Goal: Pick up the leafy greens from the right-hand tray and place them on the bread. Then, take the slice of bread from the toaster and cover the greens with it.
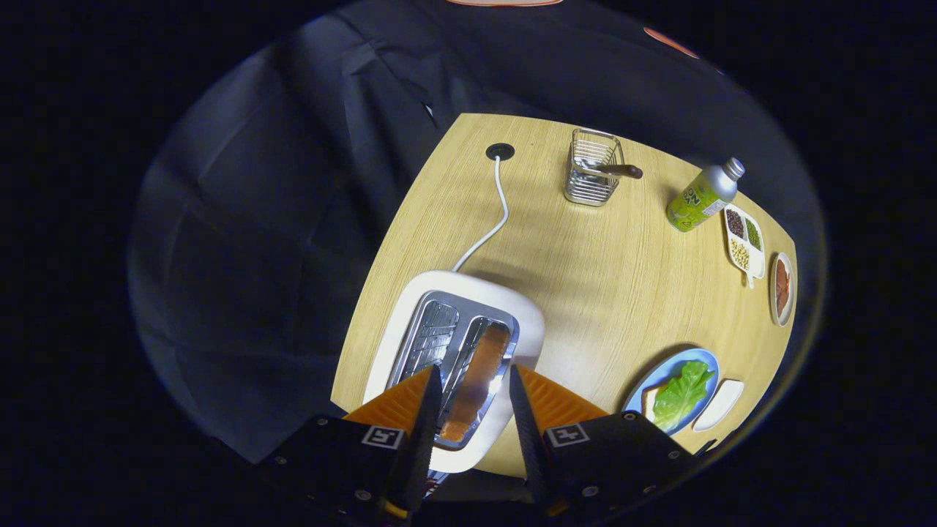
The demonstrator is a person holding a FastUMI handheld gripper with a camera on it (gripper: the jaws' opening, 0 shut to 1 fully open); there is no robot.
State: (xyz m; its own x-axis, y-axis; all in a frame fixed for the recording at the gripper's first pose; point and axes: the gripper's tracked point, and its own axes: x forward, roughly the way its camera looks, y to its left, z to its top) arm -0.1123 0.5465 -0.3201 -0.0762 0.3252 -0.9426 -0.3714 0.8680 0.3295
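While gripper [472, 380] open, empty, over toaster [457, 359] | bread slice [476, 377] in slot | greens [681, 391] on blue plate [670, 369]

Open claw [472, 380] above toaster slice [476, 380]

A light wooden table [585, 278] carries a white toaster [527, 322] at lower centre, a wire basket [591, 179] at the top, a green bottle [701, 197], a sectioned dish [745, 245], a small oval dish [782, 289], a blue plate [677, 366] and a white tray [719, 405] at lower right.
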